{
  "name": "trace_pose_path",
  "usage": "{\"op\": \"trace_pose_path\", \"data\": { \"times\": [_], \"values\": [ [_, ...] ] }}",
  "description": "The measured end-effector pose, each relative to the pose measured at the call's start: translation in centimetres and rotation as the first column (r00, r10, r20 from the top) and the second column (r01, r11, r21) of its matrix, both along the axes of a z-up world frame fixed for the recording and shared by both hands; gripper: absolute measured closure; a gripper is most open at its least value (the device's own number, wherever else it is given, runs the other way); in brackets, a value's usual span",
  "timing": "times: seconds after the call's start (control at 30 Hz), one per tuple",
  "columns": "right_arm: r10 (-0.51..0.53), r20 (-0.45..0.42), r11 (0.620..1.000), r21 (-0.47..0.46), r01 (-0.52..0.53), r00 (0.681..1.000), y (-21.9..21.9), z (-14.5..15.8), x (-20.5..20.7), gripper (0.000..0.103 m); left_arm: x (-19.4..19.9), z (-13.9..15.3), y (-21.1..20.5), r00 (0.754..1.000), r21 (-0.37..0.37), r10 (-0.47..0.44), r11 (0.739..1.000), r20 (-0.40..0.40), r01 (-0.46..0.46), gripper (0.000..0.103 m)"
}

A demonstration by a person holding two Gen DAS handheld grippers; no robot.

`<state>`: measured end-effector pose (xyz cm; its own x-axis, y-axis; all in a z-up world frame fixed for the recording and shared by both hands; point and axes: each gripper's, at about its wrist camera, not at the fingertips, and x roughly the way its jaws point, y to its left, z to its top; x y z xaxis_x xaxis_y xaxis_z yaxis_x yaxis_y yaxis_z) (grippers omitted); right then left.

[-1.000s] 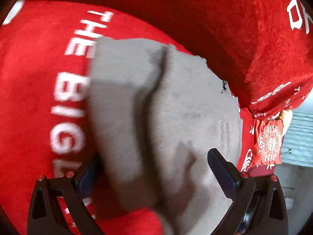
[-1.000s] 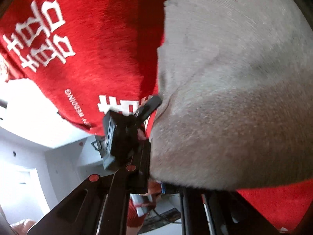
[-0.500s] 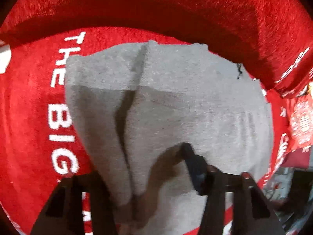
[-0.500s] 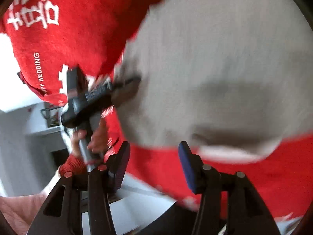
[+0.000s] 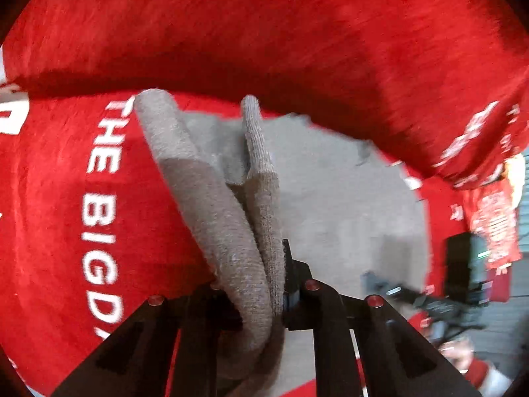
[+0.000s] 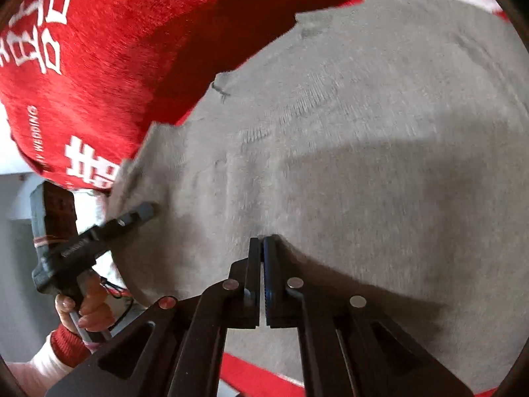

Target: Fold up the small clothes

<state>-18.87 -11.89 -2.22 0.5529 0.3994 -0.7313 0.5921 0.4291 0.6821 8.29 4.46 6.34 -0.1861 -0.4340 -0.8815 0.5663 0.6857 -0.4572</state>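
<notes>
Since the earlier frames, both grippers have just been closing. The left gripper (image 5: 264,278) now pinches a bunched ridge of the grey knit garment (image 6: 363,139), lifted at the centre of the left view. The right gripper (image 6: 263,264) has its fingers pressed together at lower centre of the right view; whether any knit is caught at the tips I cannot tell.

Most of the garment lies spread over the red printed cloth (image 5: 59,198), filling the right view. By my reading, the fold is only starting: one edge is gathered and nothing is laid over yet.

What kind of garment it is stays unclear. Blur smears its far edges, and the person's hand (image 6: 82,311) shows only at lower left.
</notes>
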Motion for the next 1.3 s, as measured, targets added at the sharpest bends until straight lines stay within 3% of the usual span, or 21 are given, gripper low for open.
{"op": "trace_pose_path", "data": {
  "times": [0.17,0.3,0.43,0.53,0.6,0.73,0.87,0.93,1.03,1.07,1.1,1.13,1.17,1.2,1.23,1.3],
  "values": [
    [-0.017,0.070,0.996,0.092,0.011,0.997,-0.7,0.2,-2.0,0.097,-2.5,4.1,-4.5,0.999,-0.127,-0.020,0.992,-0.047,0.014,0.088],
    [-0.088,0.138,0.987,0.142,0.069,0.987,-2.7,1.2,-4.3,0.097,-6.6,6.5,-10.2,0.992,-0.166,-0.125,0.979,-0.010,0.122,0.088],
    [-0.171,0.166,0.975,0.168,0.143,0.971,-5.4,1.9,-7.5,0.097,-11.5,6.7,-15.8,0.974,-0.187,-0.226,0.956,0.012,0.225,0.088],
    [-0.222,0.165,0.966,0.172,0.194,0.961,-7.1,1.7,-9.8,0.097,-15.8,5.4,-20.9,0.951,-0.139,-0.300,0.941,0.076,0.308,0.088],
    [-0.254,0.145,0.957,0.178,0.227,0.956,-8.1,0.9,-11.2,0.097,-18.2,3.6,-23.3,0.930,-0.059,-0.346,0.933,0.124,0.355,0.088],
    [-0.332,0.116,0.923,0.244,0.297,0.936,-9.4,-1.3,-13.8,0.097,-21.1,0.3,-25.0,0.900,0.058,-0.408,0.913,0.153,0.404,0.088],
    [-0.375,0.104,0.900,0.278,0.335,0.921,-9.8,-2.1,-15.9,0.097,-22.7,-0.7,-25.3,0.868,0.135,-0.451,0.892,0.209,0.431,0.087],
    [-0.392,0.104,0.889,0.296,0.348,0.914,-10.3,-1.9,-16.8,0.097,-22.9,-0.4,-25.5,0.863,0.152,-0.456,0.889,0.218,0.431,0.087],
    [-0.412,0.107,0.878,0.314,0.362,0.905,-10.6,-1.9,-17.8,0.097,-21.9,0.5,-24.9,0.892,0.115,-0.412,0.911,0.186,0.397,0.086],
    [-0.422,0.109,0.871,0.322,0.370,0.900,-10.8,-1.9,-17.9,0.097,-21.5,1.0,-24.5,0.897,0.102,-0.397,0.918,0.192,0.384,0.080],
    [-0.429,0.109,0.868,0.325,0.376,0.897,-11.0,-2.1,-18.5,0.094,-21.3,1.6,-24.1,0.899,0.091,-0.380,0.925,0.218,0.370,0.046],
    [-0.441,0.112,0.861,0.333,0.385,0.890,-11.3,-2.1,-19.0,0.086,-21.3,2.3,-24.0,0.895,0.095,-0.360,0.933,0.263,0.347,0.004],
    [-0.457,0.117,0.852,0.344,0.395,0.882,-11.8,-2.3,-19.7,0.081,-21.0,2.9,-23.6,0.891,0.096,-0.339,0.941,0.302,0.325,0.000],
    [-0.474,0.126,0.841,0.359,0.405,0.872,-12.4,-2.5,-20.6,0.068,-20.6,3.9,-22.9,0.882,0.083,-0.316,0.948,0.349,0.306,0.000],
    [-0.487,0.131,0.832,0.369,0.414,0.863,-12.6,-2.4,-21.0,0.057,-20.5,4.2,-22.6,0.882,0.083,-0.314,0.949,0.352,0.305,0.000],
    [-0.519,0.151,0.812,0.396,0.429,0.842,-13.2,-2.3,-21.9,0.045,-19.4,4.5,-21.6,0.892,0.104,-0.293,0.956,0.345,0.274,0.000]
  ]
}}
